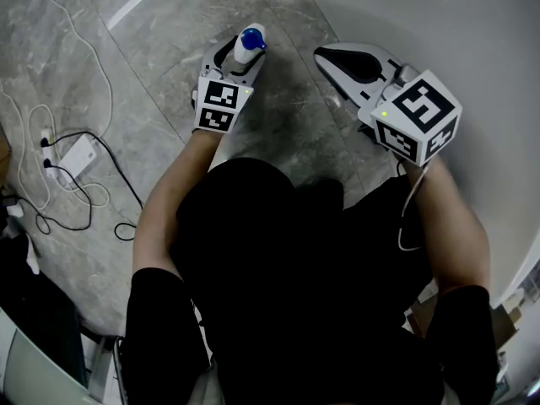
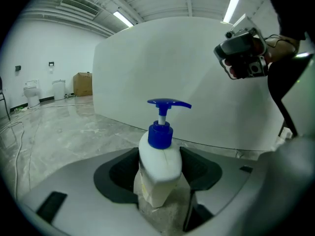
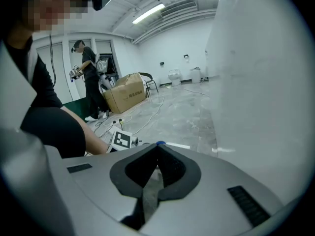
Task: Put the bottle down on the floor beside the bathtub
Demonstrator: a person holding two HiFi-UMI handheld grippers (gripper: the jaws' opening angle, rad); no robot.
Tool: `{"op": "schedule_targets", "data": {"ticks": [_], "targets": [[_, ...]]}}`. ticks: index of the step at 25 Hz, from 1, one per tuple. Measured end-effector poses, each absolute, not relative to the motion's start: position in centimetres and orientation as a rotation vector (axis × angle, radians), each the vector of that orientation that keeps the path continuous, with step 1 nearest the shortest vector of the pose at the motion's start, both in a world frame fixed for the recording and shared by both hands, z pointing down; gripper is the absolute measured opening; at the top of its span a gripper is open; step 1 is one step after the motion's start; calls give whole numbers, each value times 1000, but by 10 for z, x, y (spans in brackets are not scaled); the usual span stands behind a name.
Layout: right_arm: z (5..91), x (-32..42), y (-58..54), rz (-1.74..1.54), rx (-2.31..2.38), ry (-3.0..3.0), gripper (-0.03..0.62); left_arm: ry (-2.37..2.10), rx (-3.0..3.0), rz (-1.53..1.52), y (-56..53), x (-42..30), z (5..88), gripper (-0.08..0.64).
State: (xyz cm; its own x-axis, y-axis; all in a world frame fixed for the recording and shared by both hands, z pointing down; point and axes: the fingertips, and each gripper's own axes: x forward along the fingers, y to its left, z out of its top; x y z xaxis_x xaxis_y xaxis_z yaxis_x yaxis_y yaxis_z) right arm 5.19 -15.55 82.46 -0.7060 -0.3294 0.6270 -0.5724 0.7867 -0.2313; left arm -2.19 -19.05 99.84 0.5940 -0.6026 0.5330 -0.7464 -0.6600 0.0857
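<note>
As the left gripper (image 2: 160,154) clasps it, the bottle (image 2: 158,173) stands upright.

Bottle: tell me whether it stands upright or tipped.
Upright. In the left gripper view the bottle stands vertical between the jaws of the left tool, with its blue pump on top.

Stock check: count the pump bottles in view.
1. The white pump bottle with a blue pump is gripped in the jaws of the left gripper, beside the bathtub wall. More could be hidden behind the person.
</note>
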Motion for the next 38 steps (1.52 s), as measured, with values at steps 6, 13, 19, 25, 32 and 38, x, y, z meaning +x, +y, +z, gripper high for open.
{"op": "schedule_targets", "data": {"ticks": [6, 13, 19, 25, 32, 38], "targets": [[830, 35, -155, 551, 603, -2422, 29, -1050, 2531, 675, -182, -22, 995, 285], [835, 29, -148, 606, 531, -2460, 29, -1044, 2562, 637, -171, -31, 977, 334], [838, 34, -153, 620, 537, -2461, 29, -1024, 2629, 697, -160, -41, 962, 334], [807, 33, -152, 657, 602, -2487, 29, -951, 2606, 698, -140, -57, 924, 198], [739, 11, -128, 740, 733, -2538, 29, -1002, 2529, 552, -120, -75, 815, 44], [643, 3, -93, 870, 739, -2535, 29, -1085, 2485, 579, -104, -93, 692, 19]]}}
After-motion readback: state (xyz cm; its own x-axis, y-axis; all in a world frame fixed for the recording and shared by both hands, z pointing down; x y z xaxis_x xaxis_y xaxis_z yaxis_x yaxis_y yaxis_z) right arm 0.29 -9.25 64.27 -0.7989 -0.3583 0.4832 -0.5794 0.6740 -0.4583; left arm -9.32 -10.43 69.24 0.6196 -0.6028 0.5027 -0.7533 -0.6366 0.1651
